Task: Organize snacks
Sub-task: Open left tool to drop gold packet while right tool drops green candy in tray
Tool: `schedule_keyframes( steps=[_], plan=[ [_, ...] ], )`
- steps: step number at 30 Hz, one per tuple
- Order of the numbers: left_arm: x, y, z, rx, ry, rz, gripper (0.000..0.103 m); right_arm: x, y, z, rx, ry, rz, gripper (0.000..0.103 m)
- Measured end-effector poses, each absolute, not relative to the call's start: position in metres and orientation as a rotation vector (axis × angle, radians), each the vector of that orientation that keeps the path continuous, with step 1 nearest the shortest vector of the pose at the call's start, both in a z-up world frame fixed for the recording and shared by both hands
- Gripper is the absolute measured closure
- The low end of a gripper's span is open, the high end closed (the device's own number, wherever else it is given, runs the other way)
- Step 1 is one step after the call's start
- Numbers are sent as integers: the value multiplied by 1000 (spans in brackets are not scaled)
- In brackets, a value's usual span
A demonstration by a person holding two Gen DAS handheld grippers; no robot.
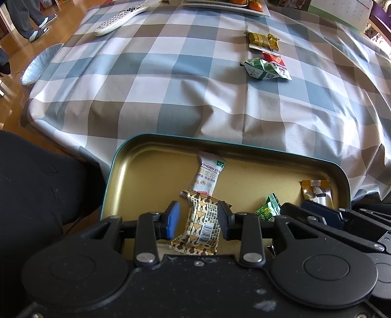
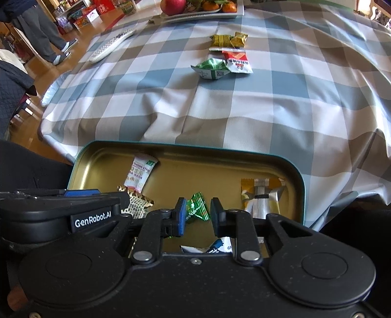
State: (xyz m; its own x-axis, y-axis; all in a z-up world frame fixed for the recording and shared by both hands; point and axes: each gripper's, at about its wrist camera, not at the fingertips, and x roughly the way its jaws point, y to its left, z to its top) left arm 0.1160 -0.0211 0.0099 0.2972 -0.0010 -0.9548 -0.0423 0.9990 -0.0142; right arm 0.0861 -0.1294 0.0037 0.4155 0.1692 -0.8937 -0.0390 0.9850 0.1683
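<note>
A gold tin tray with a teal rim [image 1: 244, 146] [image 2: 195, 146] sits at the near table edge and holds several snack packets. My left gripper [image 1: 199, 220] is open above a brown patterned packet [image 1: 202, 227], with a white hawthorn packet [image 1: 207, 176] beyond it. My right gripper [image 2: 196, 217] is open above a small green candy [image 2: 198, 208], next to an orange-and-silver packet [image 2: 262, 195]. On the checked cloth farther off lie a green packet [image 1: 265, 69] [image 2: 211, 68], a red-and-white packet [image 2: 238, 62] and an olive-gold packet [image 1: 262, 40] [image 2: 228, 40].
A white remote control [image 1: 121, 18] [image 2: 110, 45] lies at the far left of the table. A white plate of fruit [image 2: 202, 11] stands at the far edge. A person stands on the wooden floor at the left [image 2: 41, 29].
</note>
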Motion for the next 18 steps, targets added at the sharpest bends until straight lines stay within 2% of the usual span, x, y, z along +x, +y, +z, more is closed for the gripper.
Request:
schedule_keyframes(
  steps=[5,18],
  plan=[
    [117,-20,10,-38,1272,35,68,87,-133,4,162,1155,156,70],
    [121,-19,8,-19,1262,52,68,100,-175,-1,476,1214,137,69]
  ],
)
